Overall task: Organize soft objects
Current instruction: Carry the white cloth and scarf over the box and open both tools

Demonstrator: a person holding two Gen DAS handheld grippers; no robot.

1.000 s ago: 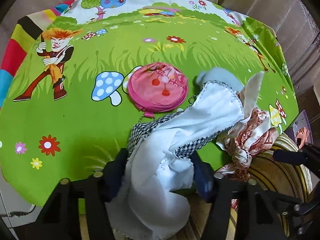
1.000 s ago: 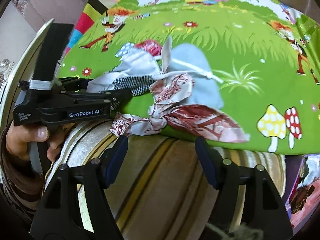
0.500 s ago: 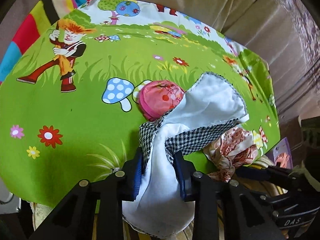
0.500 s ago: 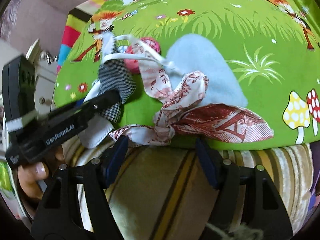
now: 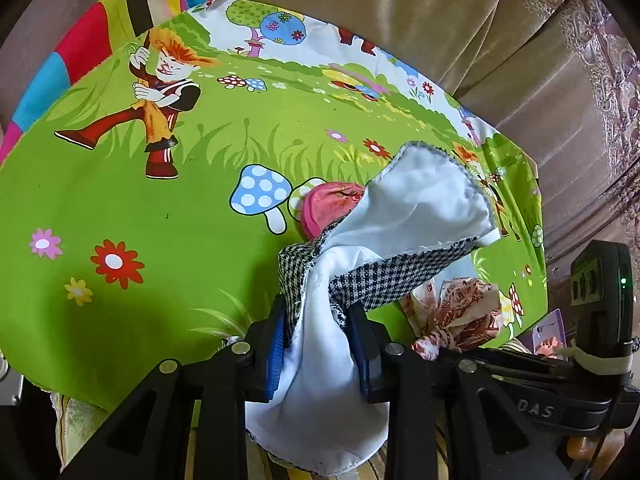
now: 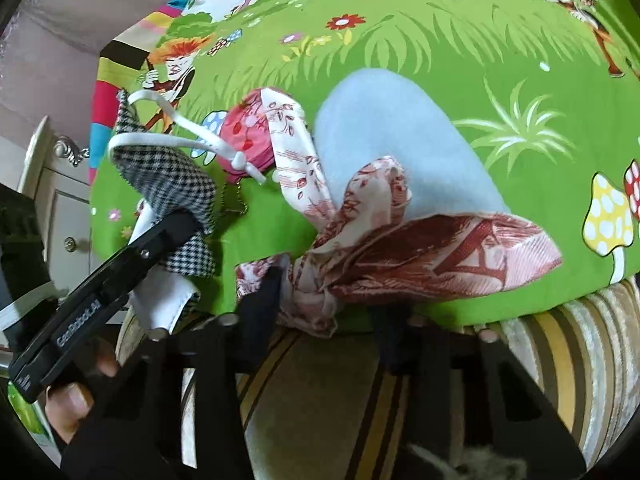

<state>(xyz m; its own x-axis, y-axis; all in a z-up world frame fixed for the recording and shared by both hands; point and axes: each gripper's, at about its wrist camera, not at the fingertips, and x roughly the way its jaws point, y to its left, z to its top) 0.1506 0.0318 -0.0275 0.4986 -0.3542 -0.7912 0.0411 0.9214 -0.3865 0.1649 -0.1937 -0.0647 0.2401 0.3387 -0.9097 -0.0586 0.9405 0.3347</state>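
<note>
My left gripper (image 5: 320,344) is shut on a houndstooth cloth with white lining (image 5: 412,216), held lifted above the green cartoon sheet (image 5: 160,208); it also shows in the right wrist view (image 6: 168,184). A round pink pouch (image 5: 328,204) lies behind it (image 6: 244,136). My right gripper (image 6: 328,308) is open, its fingers either side of the knot of a red-and-white patterned scarf (image 6: 400,252) at the sheet's near edge. A pale blue felt piece (image 6: 392,136) lies flat under the scarf.
A striped cushion (image 6: 320,380) lies below the sheet's near edge. Beige curtains (image 5: 500,40) hang behind the sheet. A white cabinet (image 6: 60,208) stands at the left. A white cord (image 6: 168,136) trails from the houndstooth cloth.
My left gripper closed on the houndstooth cloth and lifted it up and left. My right gripper moved forward around the scarf's knot.
</note>
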